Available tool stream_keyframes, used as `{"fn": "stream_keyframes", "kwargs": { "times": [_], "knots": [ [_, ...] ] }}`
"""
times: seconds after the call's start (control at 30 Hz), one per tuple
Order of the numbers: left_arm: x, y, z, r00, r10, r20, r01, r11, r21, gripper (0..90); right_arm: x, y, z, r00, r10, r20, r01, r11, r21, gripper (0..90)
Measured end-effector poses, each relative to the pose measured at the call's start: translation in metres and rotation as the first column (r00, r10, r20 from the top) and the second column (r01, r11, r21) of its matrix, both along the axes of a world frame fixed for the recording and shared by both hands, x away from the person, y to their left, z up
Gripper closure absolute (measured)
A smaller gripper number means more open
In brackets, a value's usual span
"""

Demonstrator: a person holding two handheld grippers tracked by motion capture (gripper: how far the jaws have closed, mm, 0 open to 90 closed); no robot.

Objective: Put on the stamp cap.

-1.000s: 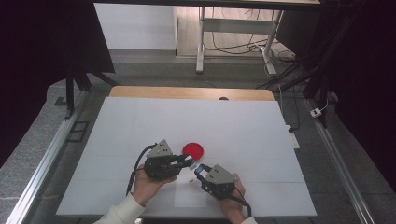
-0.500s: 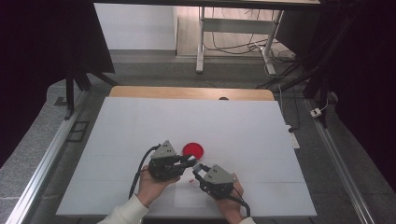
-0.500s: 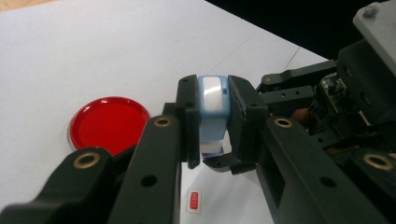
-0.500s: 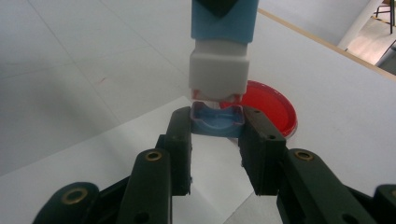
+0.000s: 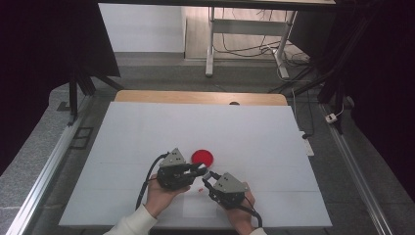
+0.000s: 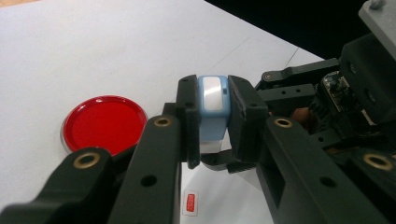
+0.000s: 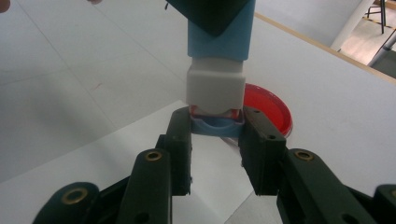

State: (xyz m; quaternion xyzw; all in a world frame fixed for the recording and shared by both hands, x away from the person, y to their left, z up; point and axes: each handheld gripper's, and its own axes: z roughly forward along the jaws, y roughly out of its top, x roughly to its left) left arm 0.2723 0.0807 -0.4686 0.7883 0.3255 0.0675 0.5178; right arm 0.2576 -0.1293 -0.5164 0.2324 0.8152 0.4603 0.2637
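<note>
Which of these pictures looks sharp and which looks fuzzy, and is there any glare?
High view: evenly lit white table, dark surroundings, small things soft. Left gripper view: the blue and white stamp is fairly crisp, the near tongs blur, and the red dish shows a faint sheen. Right gripper view: the near tongs look soft; no harsh glare.

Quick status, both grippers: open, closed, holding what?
Left gripper: closed on the blue stamp.
Right gripper: closed on the stamp's blue cap.
</note>
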Motion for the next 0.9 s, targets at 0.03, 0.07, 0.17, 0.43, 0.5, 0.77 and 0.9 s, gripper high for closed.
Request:
{"fn": "stream_keyframes", "kwargs": {
  "times": [0.03,0.07,0.17,0.43,0.5,0.77,0.9],
  "knots": [
    [0.0000,0.0000,0.0000,1.0000,-0.001,-0.001,0.001,1.0000,-0.002,74.9,0.0001,0.0000,-0.0001,1.0000,0.000,-0.001,0.000,1.000,0.001,64.6],
    [0.0000,-0.0002,0.0000,1.0000,-0.003,-0.002,0.003,1.0000,-0.003,74.8,0.0002,0.0001,-0.0002,1.0000,0.002,-0.001,-0.002,1.000,0.003,64.6],
    [-0.0001,-0.0012,-0.0003,1.0000,-0.004,-0.002,0.004,1.0000,-0.001,74.9,0.0003,0.0002,-0.0006,1.0000,-0.001,-0.003,0.001,1.000,0.002,64.6],
    [0.0000,-0.0019,-0.0011,1.0000,0.006,0.004,-0.006,1.0000,0.002,74.9,-0.0004,0.0009,-0.0007,1.0000,-0.006,-0.002,0.006,1.000,0.016,64.6],
    [0.0000,-0.0023,-0.0015,1.0000,0.005,0.003,-0.005,1.0000,0.003,74.9,-0.0004,0.0004,-0.0008,1.0000,-0.009,0.000,0.009,1.000,0.006,64.6],
    [-0.0014,-0.0030,-0.0013,1.0000,0.005,0.002,-0.005,0.9998,0.017,75.4,-0.0034,0.0018,-0.0005,0.9989,-0.028,0.037,0.029,0.999,-0.016,64.7],
    [-0.0015,-0.0028,-0.0009,1.0000,0.004,-0.007,-0.004,0.9997,0.022,75.5,-0.0053,0.0028,-0.0004,0.9975,-0.037,0.060,0.039,0.999,-0.037,64.7]
  ]
}}
